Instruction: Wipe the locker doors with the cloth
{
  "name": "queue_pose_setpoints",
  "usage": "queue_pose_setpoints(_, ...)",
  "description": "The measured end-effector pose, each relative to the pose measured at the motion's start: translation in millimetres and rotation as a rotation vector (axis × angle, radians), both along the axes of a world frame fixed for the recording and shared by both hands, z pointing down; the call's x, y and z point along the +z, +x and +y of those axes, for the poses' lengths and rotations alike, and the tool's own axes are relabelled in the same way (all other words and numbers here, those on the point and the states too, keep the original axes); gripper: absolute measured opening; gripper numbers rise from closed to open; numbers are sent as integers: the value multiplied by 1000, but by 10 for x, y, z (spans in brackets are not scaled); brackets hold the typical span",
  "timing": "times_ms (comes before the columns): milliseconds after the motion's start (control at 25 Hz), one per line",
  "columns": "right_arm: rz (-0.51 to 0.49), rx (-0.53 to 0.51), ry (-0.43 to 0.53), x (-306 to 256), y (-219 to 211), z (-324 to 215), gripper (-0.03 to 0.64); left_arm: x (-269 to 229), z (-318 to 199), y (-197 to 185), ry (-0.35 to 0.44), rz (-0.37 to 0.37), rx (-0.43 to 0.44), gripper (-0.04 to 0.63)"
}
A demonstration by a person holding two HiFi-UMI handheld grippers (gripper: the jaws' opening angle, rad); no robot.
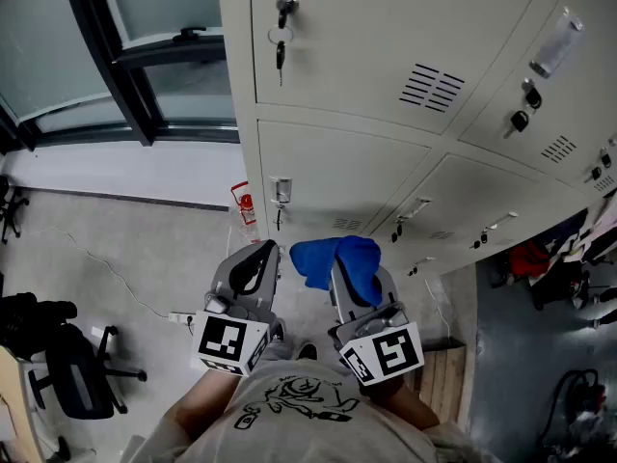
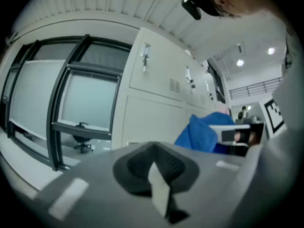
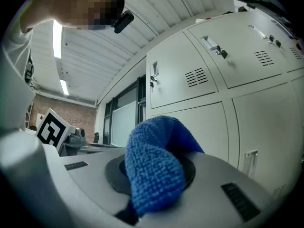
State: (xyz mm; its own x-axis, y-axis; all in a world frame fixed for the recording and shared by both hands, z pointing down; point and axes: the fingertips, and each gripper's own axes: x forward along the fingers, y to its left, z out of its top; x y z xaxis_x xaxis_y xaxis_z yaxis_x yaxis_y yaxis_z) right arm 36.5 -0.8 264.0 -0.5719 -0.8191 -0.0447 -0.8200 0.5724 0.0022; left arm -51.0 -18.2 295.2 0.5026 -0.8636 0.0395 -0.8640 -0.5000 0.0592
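Our left gripper (image 1: 258,255) has its jaws pressed together, empty. Our right gripper (image 1: 347,266) pinches the blue terry cloth (image 1: 313,258), which is bunched lengthwise across the tips, just short of the pale grey metal locker doors (image 1: 386,37).

At centre, right gripper (image 1: 349,263) carries bunched blue cloth (image 1: 323,258) at tip, near lower locker doors (image 1: 337,177); left gripper (image 1: 262,258) just beside it, nothing held; keys (image 1: 281,58) hang from upper door lock; office chair (image 1: 69,369) at left.
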Motion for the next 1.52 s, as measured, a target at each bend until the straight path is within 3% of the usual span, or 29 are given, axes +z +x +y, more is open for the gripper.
queue_pose_setpoints(200, 51, 2, 112, -268, -400, -377, 23, -142, -280, -354, 23, -23, 2, 3)
queue_pose_setpoints(480, 137, -1, 304, -907, -789, -907, 23, -631, -694, -527, 94, -84, -13, 3)
queue_pose_setpoints(640, 225, 22, 344, -983, -968, -1163, 23, -799, -820, -617, 117, -103, -32, 2)
queue_pose_setpoints(880, 261, 39, 416, -882, -1000, -1292, 23, -763, -885, -677, 110, -98, -59, 2)
queue_pose_setpoints(1200, 346, -30, 370, -406, -1241, -1322, 23, -588, -979, -710, 76, -98, -59, 2)
queue_pose_setpoints(1520, 376, -45, 296, 106, -1010, -1332, 23, -257, -1051, -545, 8, -102, -39, 2)
